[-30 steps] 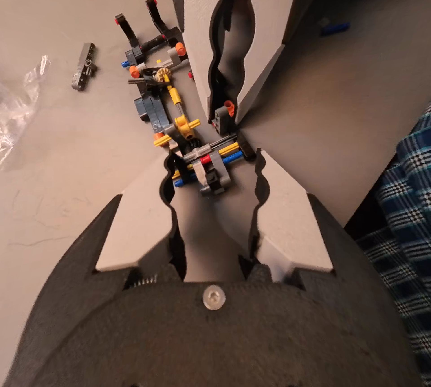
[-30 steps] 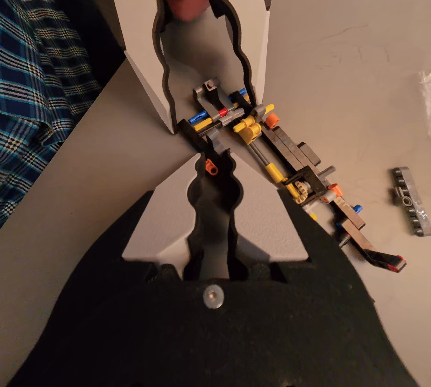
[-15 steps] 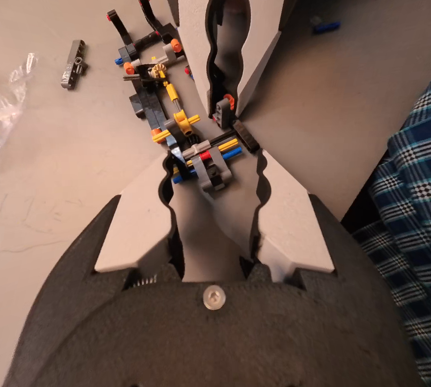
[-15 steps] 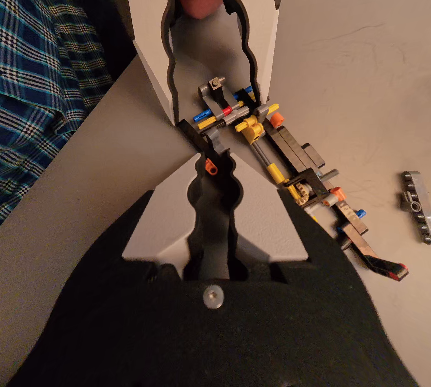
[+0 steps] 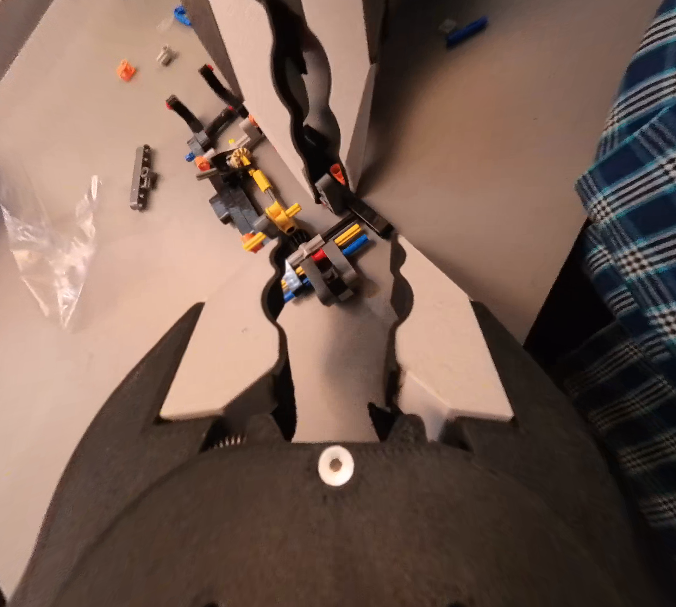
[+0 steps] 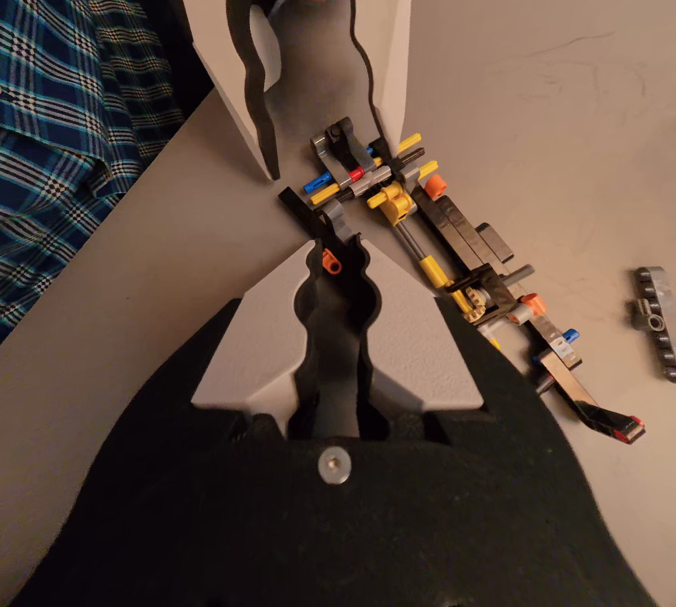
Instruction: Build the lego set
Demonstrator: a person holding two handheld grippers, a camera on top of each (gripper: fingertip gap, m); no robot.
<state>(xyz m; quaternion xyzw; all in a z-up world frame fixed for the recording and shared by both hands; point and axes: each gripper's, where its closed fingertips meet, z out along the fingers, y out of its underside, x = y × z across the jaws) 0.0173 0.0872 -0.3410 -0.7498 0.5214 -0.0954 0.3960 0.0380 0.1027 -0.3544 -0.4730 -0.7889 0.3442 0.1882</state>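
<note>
A long lego model (image 5: 256, 186) of black beams, yellow axle parts and blue and yellow pins lies flat on the table; it also shows in the right wrist view (image 6: 395, 201). My left gripper (image 5: 334, 249) is open, its fingers either side of the model's near end with the grey bracket (image 5: 329, 274). It comes in from the top of the right wrist view (image 6: 329, 157). My right gripper (image 6: 336, 245) is shut on a small grey connector with an orange pin (image 6: 331, 260), held against the model's black end beam. That gripper (image 5: 334, 186) and connector (image 5: 329, 188) face me in the left wrist view.
A loose dark grey beam (image 5: 141, 179) lies left of the model, also in the right wrist view (image 6: 654, 318). A clear plastic bag (image 5: 55, 241), an orange piece (image 5: 126, 71), a light grey piece (image 5: 165, 55) and blue pins (image 5: 466, 31) lie around. A plaid sleeve (image 6: 55, 77) is past the table edge. My left and right fingertips are right by each other.
My left gripper has tilted, so more of the far table shows. The right gripper still holds the connector at the same spot on the model, which has not moved.
</note>
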